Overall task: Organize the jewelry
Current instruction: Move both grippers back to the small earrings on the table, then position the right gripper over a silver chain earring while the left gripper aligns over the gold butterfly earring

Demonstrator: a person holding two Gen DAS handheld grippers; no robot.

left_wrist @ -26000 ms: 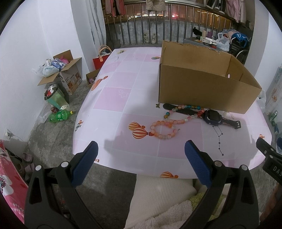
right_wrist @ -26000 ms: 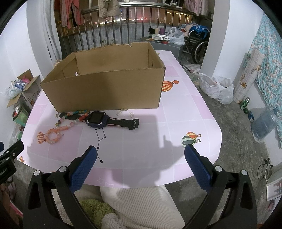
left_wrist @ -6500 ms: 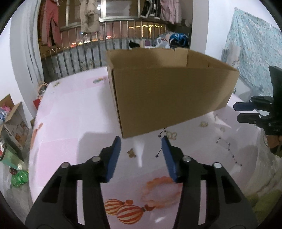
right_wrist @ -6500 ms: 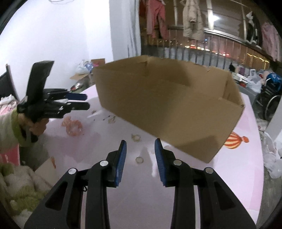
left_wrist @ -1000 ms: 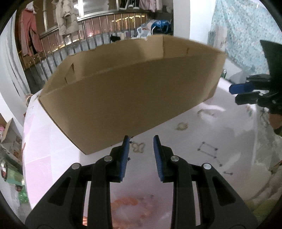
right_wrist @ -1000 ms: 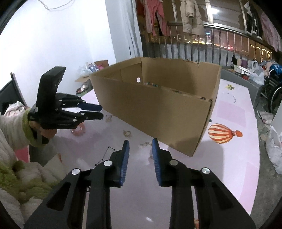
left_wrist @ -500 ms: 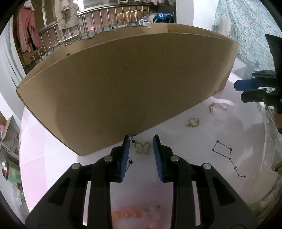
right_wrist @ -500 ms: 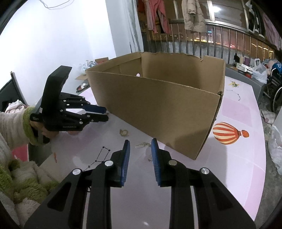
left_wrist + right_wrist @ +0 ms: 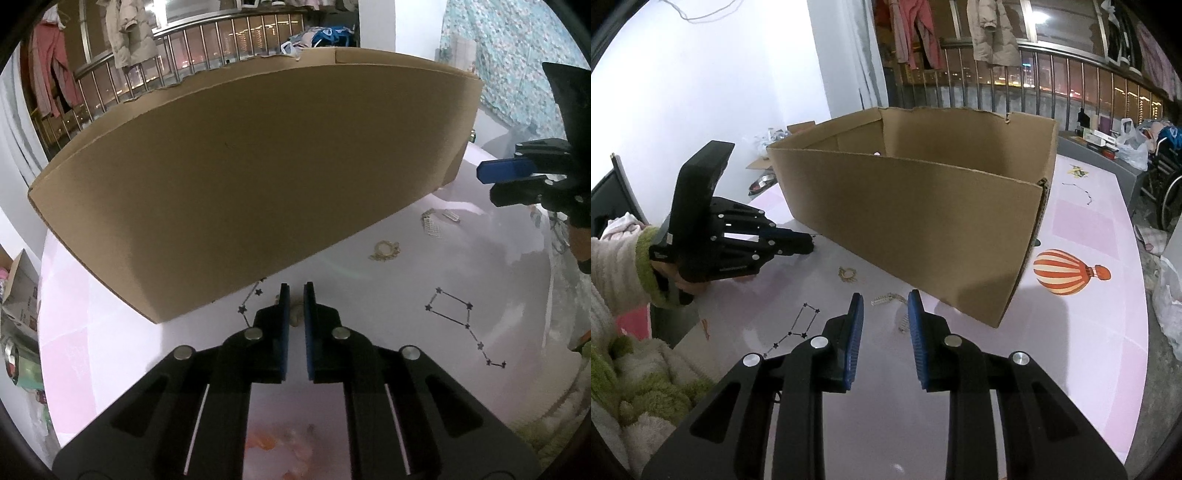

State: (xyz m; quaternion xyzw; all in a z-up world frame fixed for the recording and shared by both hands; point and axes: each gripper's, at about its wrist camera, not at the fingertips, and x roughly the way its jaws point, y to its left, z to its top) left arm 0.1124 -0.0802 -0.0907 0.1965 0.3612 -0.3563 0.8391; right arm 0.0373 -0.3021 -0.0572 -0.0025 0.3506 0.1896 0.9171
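My left gripper (image 9: 295, 286) points down at the table just in front of the cardboard box (image 9: 258, 166). Its jaws are closing on a small gold butterfly charm (image 9: 295, 316), which shows only as a sliver in the narrow gap between the blue pads. A gold ring-shaped piece (image 9: 385, 251) and silver clips (image 9: 432, 225) lie to its right. My right gripper (image 9: 885, 294) hovers partly open and empty over the silver clips (image 9: 886, 298), near the box's corner (image 9: 1015, 280). In the right wrist view the left gripper (image 9: 812, 243) touches down beside the box wall.
The pink table (image 9: 1089, 229) has a balloon print (image 9: 1067, 271) right of the box. A blurred orange bead bracelet (image 9: 280, 443) lies under the left gripper's arms. A sleeve (image 9: 617, 266) is at the left edge. A railing and clutter stand beyond the table.
The left gripper's jaws have narrowed from a clear gap to almost together around the butterfly charm, and it has come closer to the box. The right gripper has stayed put.
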